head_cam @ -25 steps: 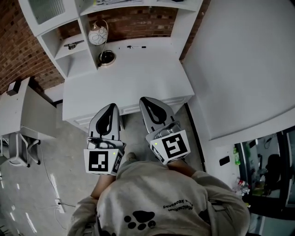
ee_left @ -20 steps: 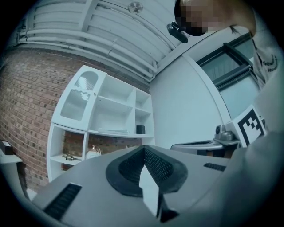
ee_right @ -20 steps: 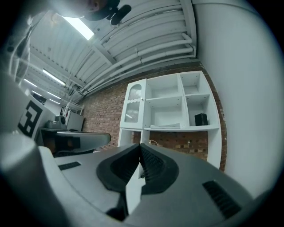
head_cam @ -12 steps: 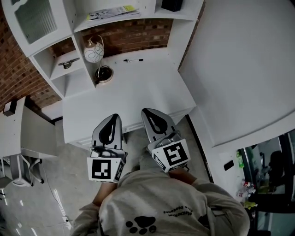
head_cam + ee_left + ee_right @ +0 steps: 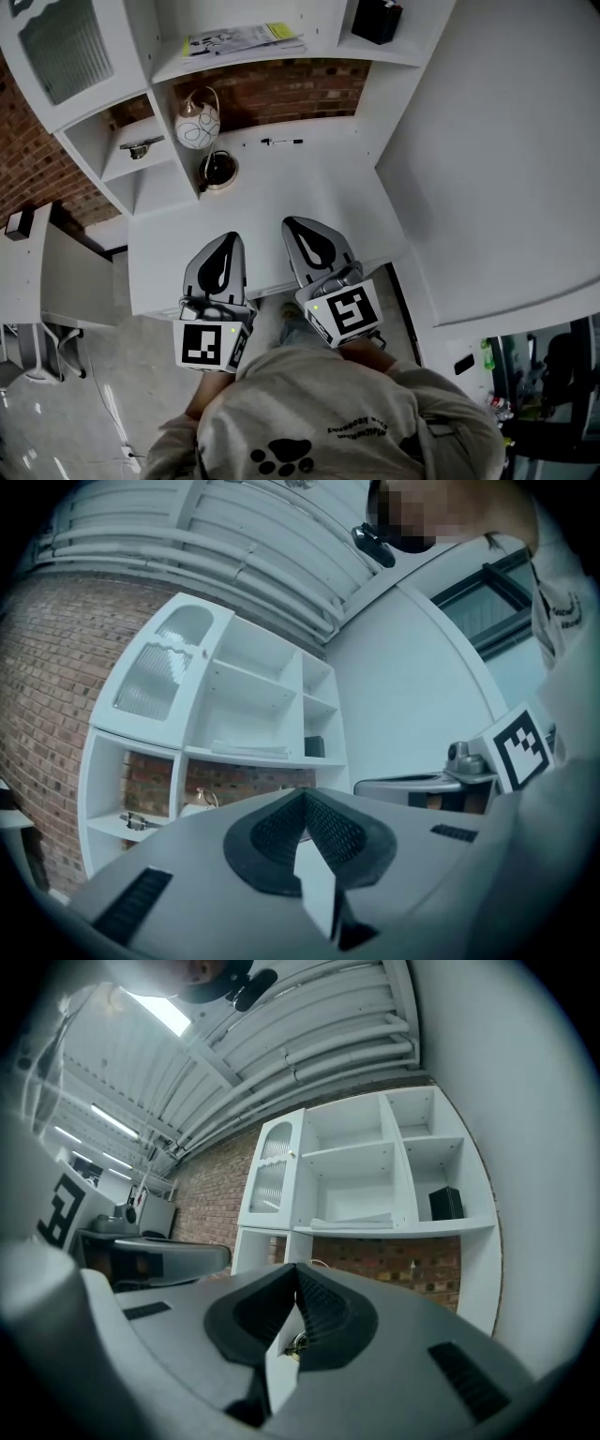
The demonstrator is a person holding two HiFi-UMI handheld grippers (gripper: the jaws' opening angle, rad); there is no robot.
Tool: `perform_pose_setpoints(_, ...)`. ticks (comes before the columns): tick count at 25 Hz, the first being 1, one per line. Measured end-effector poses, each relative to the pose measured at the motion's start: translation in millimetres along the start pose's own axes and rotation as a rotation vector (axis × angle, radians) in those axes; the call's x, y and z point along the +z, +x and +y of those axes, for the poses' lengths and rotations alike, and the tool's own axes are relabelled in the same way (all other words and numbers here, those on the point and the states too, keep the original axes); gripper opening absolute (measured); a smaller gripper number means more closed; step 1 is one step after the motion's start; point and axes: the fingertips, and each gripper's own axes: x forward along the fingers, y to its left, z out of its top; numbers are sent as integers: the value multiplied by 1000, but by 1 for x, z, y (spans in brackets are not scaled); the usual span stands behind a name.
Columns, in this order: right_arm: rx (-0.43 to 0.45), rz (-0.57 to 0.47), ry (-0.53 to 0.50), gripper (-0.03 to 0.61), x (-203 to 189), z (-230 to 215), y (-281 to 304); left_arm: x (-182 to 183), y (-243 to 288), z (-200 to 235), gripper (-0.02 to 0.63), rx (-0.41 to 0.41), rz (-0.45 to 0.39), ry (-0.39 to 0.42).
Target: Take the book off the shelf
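1. The head view is taken from above the person, facing steeply down; the white desk [image 5: 281, 187], the left claw [image 5: 228, 240], the right claw [image 5: 292, 225] and the shelf unit [image 5: 234, 64] beyond are seen from well off
2. The left gripper view is taken from close behind the left claw's jaws, along them, tilted up toward the shelf unit
3. The right gripper view is set likewise on the right claw, aimed up at the same shelves
4. The shelf carrying the flat book [image 5: 246, 39] and the black box [image 5: 379, 19] is shared by all three views
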Motion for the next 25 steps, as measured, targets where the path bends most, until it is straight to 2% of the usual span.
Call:
perform_pose_setpoints(10,68,-46,1,15,-2,-74,71,6,89,29,8,67,-1,81)
perform_pose_setpoints(17,140,-73,-42,15,-6,-98,103,10,124,35,8,91,-27,111)
perform_pose_setpoints(25,189,-58,-144,15,-8,-99,124,15,153,45,8,23,-25,256)
